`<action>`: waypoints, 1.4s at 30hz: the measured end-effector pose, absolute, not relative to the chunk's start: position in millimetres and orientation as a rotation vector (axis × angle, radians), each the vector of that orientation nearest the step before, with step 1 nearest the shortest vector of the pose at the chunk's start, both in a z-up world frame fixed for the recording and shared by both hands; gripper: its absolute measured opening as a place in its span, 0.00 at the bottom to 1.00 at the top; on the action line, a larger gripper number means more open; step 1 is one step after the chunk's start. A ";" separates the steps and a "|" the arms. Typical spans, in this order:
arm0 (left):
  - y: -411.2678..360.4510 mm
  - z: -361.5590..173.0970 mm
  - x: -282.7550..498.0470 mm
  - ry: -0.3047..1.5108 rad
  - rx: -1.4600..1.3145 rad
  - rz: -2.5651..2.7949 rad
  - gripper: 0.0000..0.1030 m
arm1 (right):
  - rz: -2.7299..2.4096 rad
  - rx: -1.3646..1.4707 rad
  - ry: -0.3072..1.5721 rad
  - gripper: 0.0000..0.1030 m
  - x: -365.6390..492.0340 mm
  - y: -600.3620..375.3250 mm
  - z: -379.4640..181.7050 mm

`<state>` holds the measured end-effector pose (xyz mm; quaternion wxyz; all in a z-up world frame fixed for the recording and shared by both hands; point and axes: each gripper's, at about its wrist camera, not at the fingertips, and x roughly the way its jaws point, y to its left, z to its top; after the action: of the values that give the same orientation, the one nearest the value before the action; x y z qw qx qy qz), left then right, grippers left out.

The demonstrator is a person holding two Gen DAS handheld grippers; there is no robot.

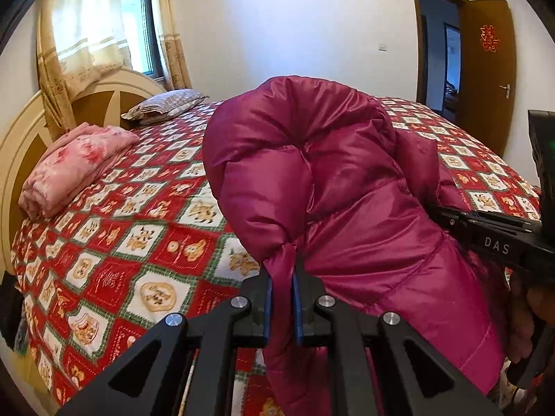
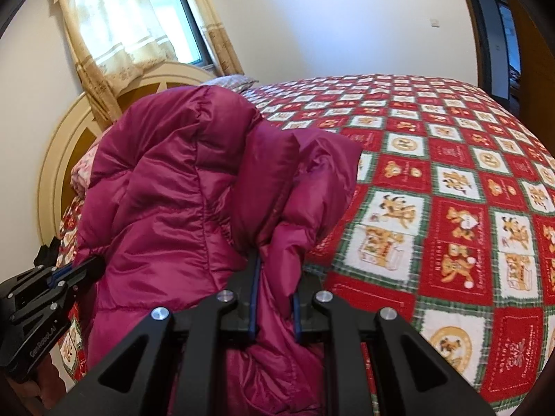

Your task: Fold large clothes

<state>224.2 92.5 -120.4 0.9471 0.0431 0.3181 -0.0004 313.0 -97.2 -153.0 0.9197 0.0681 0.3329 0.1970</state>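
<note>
A: How far are you with the folding?

B: Not far, I judge. You hold the magenta down jacket (image 1: 340, 180) bunched above the bed (image 1: 145, 228); it is not yet spread flat.

A: And the claws?

B: Your left gripper (image 1: 281, 298) pinches a thin fold; your right gripper (image 2: 274, 298) clamps a thicker one.

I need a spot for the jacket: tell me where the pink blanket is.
In the left wrist view the pink blanket lies folded at the head of the bed, left of the jacket, by the headboard and near the pillow.
</note>
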 end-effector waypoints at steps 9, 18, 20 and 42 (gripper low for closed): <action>115.8 -130.4 225.1 0.670 0.057 0.030 0.09 | 0.432 0.104 0.702 0.16 313.8 -73.1 -156.4; 124.2 -146.1 232.2 0.700 0.064 0.040 0.09 | 0.428 0.092 0.737 0.16 322.8 -65.9 -166.9; 125.7 -149.3 233.7 0.706 0.063 0.042 0.09 | 0.427 0.090 0.743 0.16 323.7 -64.6 -169.1; 122.3 -177.1 240.8 0.725 0.113 0.085 0.28 | 0.403 0.054 0.794 0.17 331.2 -54.5 -189.6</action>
<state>240.8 122.3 -177.1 0.9326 0.0554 0.3542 0.0417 331.2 -54.5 -189.6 0.9022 0.0263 0.3838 0.1948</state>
